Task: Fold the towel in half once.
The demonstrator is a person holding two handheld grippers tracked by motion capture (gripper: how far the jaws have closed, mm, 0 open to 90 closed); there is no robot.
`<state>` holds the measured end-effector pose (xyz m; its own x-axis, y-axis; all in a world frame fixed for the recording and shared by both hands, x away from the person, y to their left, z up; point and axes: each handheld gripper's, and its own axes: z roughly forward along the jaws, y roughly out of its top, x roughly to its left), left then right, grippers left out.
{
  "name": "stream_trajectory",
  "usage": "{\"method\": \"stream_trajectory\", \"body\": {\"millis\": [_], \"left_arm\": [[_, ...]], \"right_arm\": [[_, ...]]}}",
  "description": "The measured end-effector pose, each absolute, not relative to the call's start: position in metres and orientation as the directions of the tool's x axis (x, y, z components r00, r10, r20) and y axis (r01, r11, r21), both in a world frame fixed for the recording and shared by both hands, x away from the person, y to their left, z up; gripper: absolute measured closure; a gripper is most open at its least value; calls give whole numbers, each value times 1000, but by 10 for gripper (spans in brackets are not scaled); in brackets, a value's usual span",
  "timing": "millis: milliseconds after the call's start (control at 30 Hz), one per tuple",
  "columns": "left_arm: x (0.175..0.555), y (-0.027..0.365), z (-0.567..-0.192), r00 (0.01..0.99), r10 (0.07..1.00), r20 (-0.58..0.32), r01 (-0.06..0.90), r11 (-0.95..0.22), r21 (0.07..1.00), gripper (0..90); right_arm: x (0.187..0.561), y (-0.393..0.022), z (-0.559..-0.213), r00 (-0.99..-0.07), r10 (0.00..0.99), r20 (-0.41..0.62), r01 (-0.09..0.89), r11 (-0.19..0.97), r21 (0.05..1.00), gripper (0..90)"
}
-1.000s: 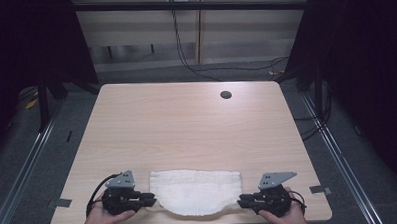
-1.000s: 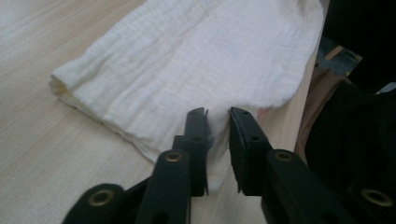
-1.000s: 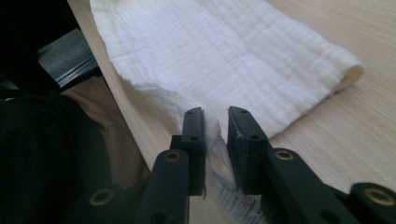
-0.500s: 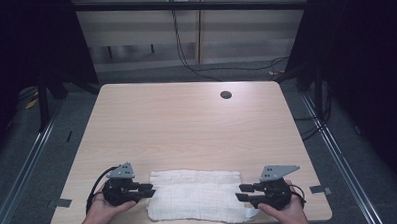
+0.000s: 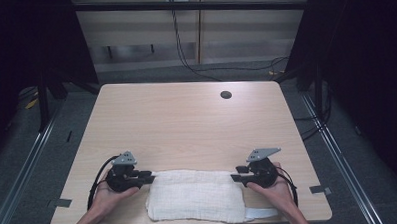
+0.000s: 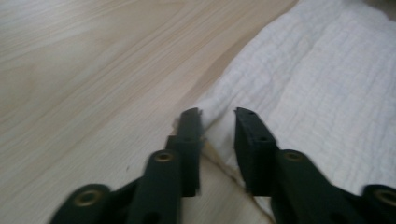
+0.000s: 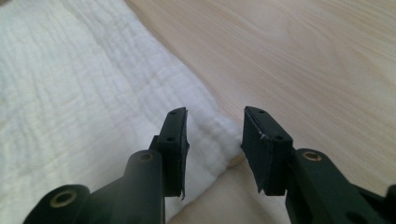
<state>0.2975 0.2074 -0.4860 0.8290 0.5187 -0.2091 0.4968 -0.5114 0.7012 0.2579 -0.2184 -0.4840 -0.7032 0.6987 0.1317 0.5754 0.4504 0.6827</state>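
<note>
A white crinkled cloth [image 5: 194, 194] lies folded flat near the table's front edge. My left gripper [image 5: 151, 177] lies level at the cloth's far left corner. In the left gripper view its jaws have just been closing, and the cloth corner [image 6: 219, 116] sits in the narrow gap between them, the pads still apart [image 6: 218, 135]. My right gripper [image 5: 234, 178] lies level at the far right corner. Its jaws have just been opening, and the cloth's thick corner [image 7: 212, 128] rests loose between the wide-set pads [image 7: 215, 140].
The light wooden table [image 5: 187, 122] stretches bare beyond the cloth, with a dark round cable hole [image 5: 226, 95] at the far right. A white strip [image 5: 262, 213] of cloth sticks out at the front right. Cables run on the floor behind the table.
Both hands have moved away from the table's front edge with the cloth's corners. The cloth, bulging in front before, now lies as a flat rectangle. The right jaws stand wider.
</note>
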Motion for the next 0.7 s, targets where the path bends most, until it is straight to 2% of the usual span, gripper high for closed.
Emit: {"method": "stream_trajectory", "body": {"millis": [67,233,400,433,467,600,667,700], "left_arm": [[299,205,-487,833,511,-213,493,-511,704,900],[304,205,-480,833,499,-240,497,-482,722,900],[310,210,-469,823,493,-282,510,-420,751,900],[308,210,-469,819,504,-276,511,-419,750,873],[307,210,-469,819,505,-274,511,-423,748,785],[306,209,-481,811,520,-269,525,-444,726,630],[305,204,-486,826,503,-256,513,-479,712,641],[305,202,-487,829,500,-251,509,-489,709,675]], "right_arm": [[258,-217,-487,-713,689,129,567,458,684,657],[261,-215,-490,-712,694,107,566,477,672,858],[263,-220,-485,-703,700,129,571,446,690,900],[263,-221,-482,-698,704,131,574,441,691,900],[263,-222,-482,-698,702,138,572,432,697,900],[263,-222,-483,-693,707,139,578,430,694,900],[263,-222,-485,-695,705,140,576,430,695,900],[263,-222,-485,-697,703,139,574,431,697,900]]}}
